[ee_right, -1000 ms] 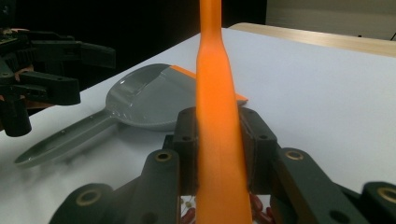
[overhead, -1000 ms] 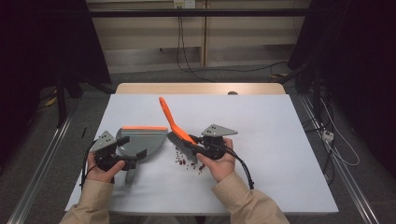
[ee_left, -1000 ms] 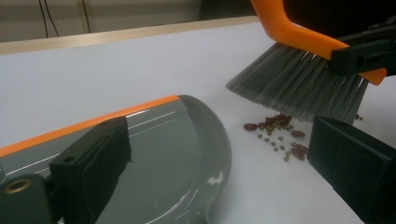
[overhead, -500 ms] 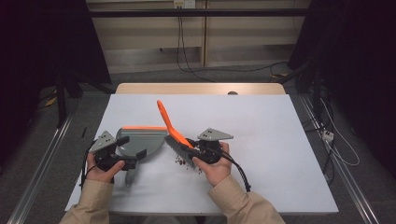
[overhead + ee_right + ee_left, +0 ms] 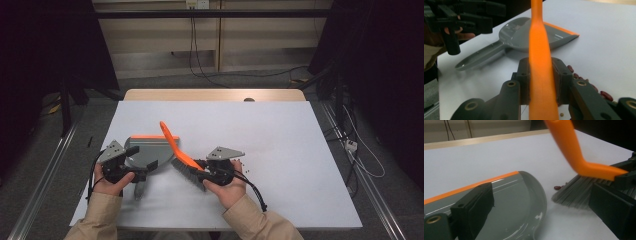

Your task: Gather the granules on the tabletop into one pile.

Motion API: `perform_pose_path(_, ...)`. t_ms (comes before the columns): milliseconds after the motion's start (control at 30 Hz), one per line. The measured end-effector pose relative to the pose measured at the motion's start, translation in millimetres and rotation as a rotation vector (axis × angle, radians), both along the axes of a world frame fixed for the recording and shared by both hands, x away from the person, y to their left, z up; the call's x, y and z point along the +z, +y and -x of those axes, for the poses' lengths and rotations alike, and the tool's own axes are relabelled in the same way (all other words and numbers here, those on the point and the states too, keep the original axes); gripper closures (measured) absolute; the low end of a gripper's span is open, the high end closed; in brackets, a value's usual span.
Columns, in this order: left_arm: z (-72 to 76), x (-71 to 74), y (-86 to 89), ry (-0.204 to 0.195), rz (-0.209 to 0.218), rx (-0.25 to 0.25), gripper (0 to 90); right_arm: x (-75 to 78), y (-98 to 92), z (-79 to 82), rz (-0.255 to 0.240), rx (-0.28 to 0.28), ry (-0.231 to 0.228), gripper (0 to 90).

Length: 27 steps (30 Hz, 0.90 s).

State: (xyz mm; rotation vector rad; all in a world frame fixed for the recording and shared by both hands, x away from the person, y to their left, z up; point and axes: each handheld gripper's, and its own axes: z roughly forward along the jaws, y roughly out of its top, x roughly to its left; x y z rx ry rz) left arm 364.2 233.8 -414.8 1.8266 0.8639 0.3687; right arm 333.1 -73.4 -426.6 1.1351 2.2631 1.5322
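A grey dustpan [image 5: 150,152] with an orange front lip lies on the white table, its handle [image 5: 480,58] pointing toward the person. My left gripper [image 5: 139,162] stands open over its rounded back; the dustpan [image 5: 519,195] shows between the wide jaws, untouched. My right gripper [image 5: 201,170] is shut on the orange brush [image 5: 172,142], the pads clamping the brush [image 5: 539,45] at its back. The grey bristles [image 5: 576,192] rest on the table just right of the pan. Small dark red beans [image 5: 558,187] lie at the bristle tips, and more beans [image 5: 604,95] beside the right jaw.
The white table [image 5: 300,145] stretches bare to the right and far side. A few beans [image 5: 241,167] are scattered right of the right hand. Cables and dark stands sit on the floor beyond the table's edges.
The right gripper has carried the brush leftward across the table, bringing the bristles closer to the dustpan. The left gripper and the dustpan have stayed where they were.
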Motion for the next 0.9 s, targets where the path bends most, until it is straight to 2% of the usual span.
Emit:
perform_pose_path(133,0.0,-0.2,0.9,0.003,0.004,0.004,6.2,-6.3,0.2,-9.2,0.024,-0.042,0.007,71.3)
perform_pose_path(267,0.0,0.0,1.6,0.003,0.005,0.006,6.2,-9.7,-6.6,-16.3,0.012,-0.091,0.038,71.3)
perform_pose_path(900,0.3,-0.3,-1.2,-0.001,0.001,0.001,6.2,-11.9,-37.6,-16.1,0.004,-0.185,0.064,71.1)
